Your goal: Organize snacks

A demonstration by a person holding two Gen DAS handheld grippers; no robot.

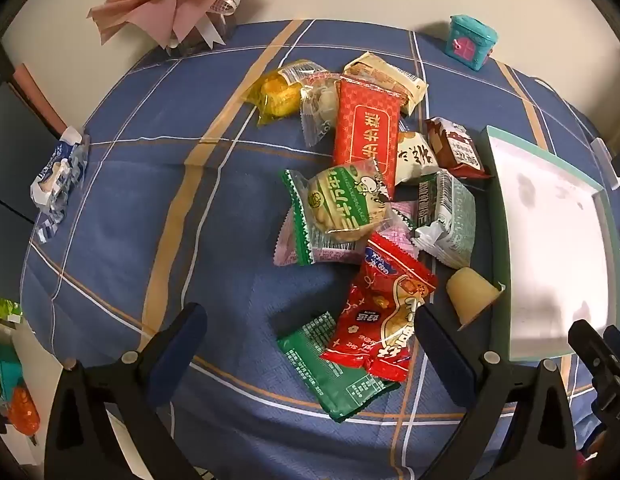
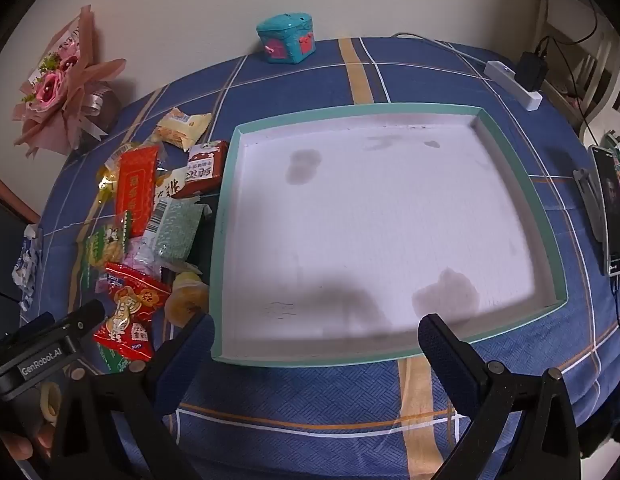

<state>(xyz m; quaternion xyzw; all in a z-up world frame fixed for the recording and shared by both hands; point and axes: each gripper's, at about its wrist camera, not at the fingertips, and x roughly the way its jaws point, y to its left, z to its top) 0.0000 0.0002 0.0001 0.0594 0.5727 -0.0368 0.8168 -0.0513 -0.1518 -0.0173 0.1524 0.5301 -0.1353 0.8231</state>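
A pile of wrapped snacks lies on the blue plaid tablecloth [image 1: 130, 220]: a long red packet [image 1: 365, 136], a green-and-white biscuit pack [image 1: 341, 208], a red peanut pack [image 1: 385, 316], a flat green packet [image 1: 333, 368] and a yellow jelly cup [image 1: 471, 294]. My left gripper [image 1: 310, 332] hangs open above the near end of the pile, nothing between its fingers. Right of the pile stands a shallow teal-rimmed tray [image 2: 226, 216] with a bare white floor. My right gripper [image 2: 315, 340] is open over the tray's near rim and holds nothing.
A pink paper bouquet [image 2: 62, 84] and a teal toy chest [image 2: 286, 40] stand at the table's far edge. A blue-white wrapper [image 1: 58, 180] lies at the left edge. A phone on a stand [image 2: 611, 208] and a white power strip [image 2: 513, 80] sit right of the tray.
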